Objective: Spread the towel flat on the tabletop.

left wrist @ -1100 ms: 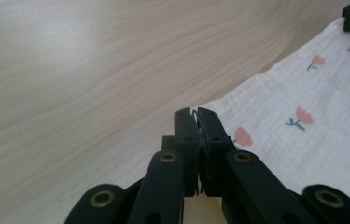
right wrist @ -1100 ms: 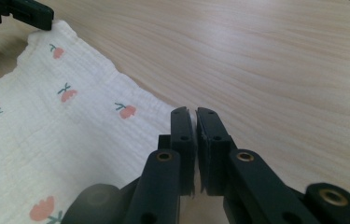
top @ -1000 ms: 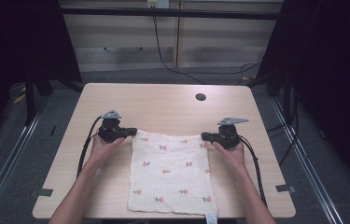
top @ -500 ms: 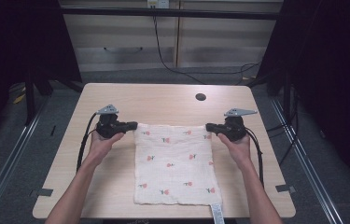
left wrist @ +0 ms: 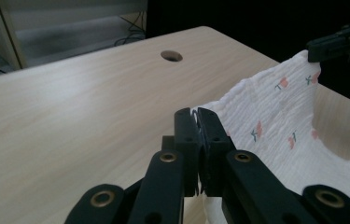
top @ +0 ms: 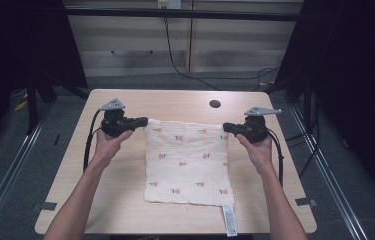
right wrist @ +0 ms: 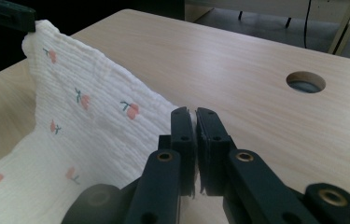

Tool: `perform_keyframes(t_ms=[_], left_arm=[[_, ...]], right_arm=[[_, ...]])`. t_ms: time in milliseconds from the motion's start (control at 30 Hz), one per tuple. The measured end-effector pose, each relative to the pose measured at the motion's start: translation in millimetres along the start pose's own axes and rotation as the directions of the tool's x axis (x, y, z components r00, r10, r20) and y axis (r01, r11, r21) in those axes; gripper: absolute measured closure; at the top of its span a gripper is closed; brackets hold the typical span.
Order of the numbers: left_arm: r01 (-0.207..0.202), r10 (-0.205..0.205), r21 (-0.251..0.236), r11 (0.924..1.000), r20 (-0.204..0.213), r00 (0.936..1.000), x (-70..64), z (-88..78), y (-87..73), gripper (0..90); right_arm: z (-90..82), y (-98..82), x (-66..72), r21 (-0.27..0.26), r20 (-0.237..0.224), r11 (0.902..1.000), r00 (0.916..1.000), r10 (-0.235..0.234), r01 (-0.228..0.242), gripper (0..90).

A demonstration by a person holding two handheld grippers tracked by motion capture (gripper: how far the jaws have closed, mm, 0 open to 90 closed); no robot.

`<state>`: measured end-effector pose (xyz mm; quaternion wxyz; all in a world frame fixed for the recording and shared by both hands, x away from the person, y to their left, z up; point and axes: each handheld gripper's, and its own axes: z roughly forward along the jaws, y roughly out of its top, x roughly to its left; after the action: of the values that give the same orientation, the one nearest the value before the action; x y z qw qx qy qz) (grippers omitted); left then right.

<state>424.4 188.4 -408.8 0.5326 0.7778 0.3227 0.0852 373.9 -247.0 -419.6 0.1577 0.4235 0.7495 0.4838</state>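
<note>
A white cloth point(top: 187, 162) printed with small red flowers hangs stretched between my two grippers, its far edge lifted off the table and its near part lying flat. My left gripper point(top: 144, 121) is shut on the cloth's far left corner point(left wrist: 199, 115). My right gripper point(top: 226, 128) is shut on the far right corner point(right wrist: 190, 112). In the left gripper view the cloth point(left wrist: 275, 116) runs off to the right gripper point(left wrist: 331, 44). In the right gripper view the cloth point(right wrist: 84, 121) runs away to the left gripper point(right wrist: 9, 16). A white care label point(top: 229, 219) sticks out past the near edge.
The light wooden table point(top: 75, 195) has a round cable hole point(top: 215, 104) near its far edge, also seen as the hole point(right wrist: 305, 81) and the hole point(left wrist: 171, 56) in the gripper views. Black cables trail from both grippers. A cabinet point(top: 175, 45) stands behind the table.
Both grippers have risen and moved away from the person with the cloth's far corners, pulling its top edge taut and off the table.
</note>
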Motion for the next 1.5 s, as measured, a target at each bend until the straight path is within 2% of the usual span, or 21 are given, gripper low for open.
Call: perform_keyframes(t_ms=[100,267,333,400,500,533,600,733,867,900,1133,1233,1433,1500], left_arm=[[-0.017,0.018,-0.023,0.9996,0.004,0.9998,-0.1,-6.8,11.6,88.0],[-0.021,0.021,-0.049,0.9986,-0.008,0.9997,-0.3,-11.8,27.0,88.0],[-0.027,0.026,-0.056,0.9981,-0.012,0.9996,0.3,-13.7,29.3,87.9],[-0.043,0.043,-0.043,0.9981,-0.014,0.9990,-0.3,-13.3,24.7,88.0],[-0.037,0.036,-0.022,0.9991,-0.007,0.9993,0.9,-10.7,10.5,88.0],[-0.037,0.036,-0.022,0.9991,-0.007,0.9993,0.9,-10.7,10.5,88.0],[-0.031,0.031,-0.005,0.9995,-0.002,0.9995,2.3,-10.0,-2.8,87.9],[-0.007,0.008,-0.030,0.9995,0.026,0.9996,-1.0,-18.0,-14.9,88.0],[-0.004,0.006,-0.039,0.9992,0.041,0.9991,-8.1,-23.0,-24.4,88.0],[-0.015,0.016,-0.032,0.9994,0.041,0.9990,-10.4,-25.0,-28.5,88.0],[-0.039,0.039,-0.004,0.9992,0.039,0.9985,-17.6,-28.2,-36.8,88.0],[-0.063,0.063,0.008,0.9980,0.041,0.9972,-24.6,-32.5,-41.7,88.0],[-0.064,0.063,0.039,0.9972,0.038,0.9973,-24.8,-30.2,-52.5,88.0],[-0.065,0.062,0.059,0.9962,0.039,0.9973,-26.2,-28.3,-61.2,88.0]], right_arm=[[-2.1,10.0,-0.1,0.003,-0.010,1.0000,0.9999,-0.006,0.006,86.7],[-7.3,34.2,1.7,-0.001,-0.002,0.9992,0.9992,-0.040,0.040,86.8],[-10.1,41.4,3.2,-0.011,0.004,0.9984,0.9985,-0.055,0.055,86.8],[-11.7,42.0,4.1,-0.022,0.001,0.9984,0.9986,-0.053,0.053,86.9],[-6.0,32.2,5.8,0.026,0.004,0.9963,0.9967,-0.082,0.081,87.0],[-4.8,27.3,5.5,0.027,-0.002,0.9966,0.9970,-0.077,0.077,87.0],[-3.4,18.2,4.8,0.028,-0.011,0.9976,0.9980,-0.063,0.063,87.1],[-6.3,7.1,7.5,0.026,-0.032,0.9980,0.9979,-0.057,0.058,87.0],[-14.1,1.0,13.1,0.010,-0.044,0.9977,0.9968,-0.067,0.067,87.0],[-19.1,-6.3,16.5,0.014,-0.049,0.9972,0.9961,-0.073,0.074,87.1],[-26.6,-24.6,22.8,0.015,-0.062,0.9970,0.9952,-0.075,0.076,87.1],[-31.3,-35.8,30.6,0.015,-0.074,0.9960,0.9934,-0.087,0.088,87.0],[-34.8,-48.2,38.2,0.034,-0.086,0.9944,0.9916,-0.097,0.100,87.0],[-34.0,-56.2,40.1,0.048,-0.087,0.9937,0.9914,-0.097,0.102,87.0]])
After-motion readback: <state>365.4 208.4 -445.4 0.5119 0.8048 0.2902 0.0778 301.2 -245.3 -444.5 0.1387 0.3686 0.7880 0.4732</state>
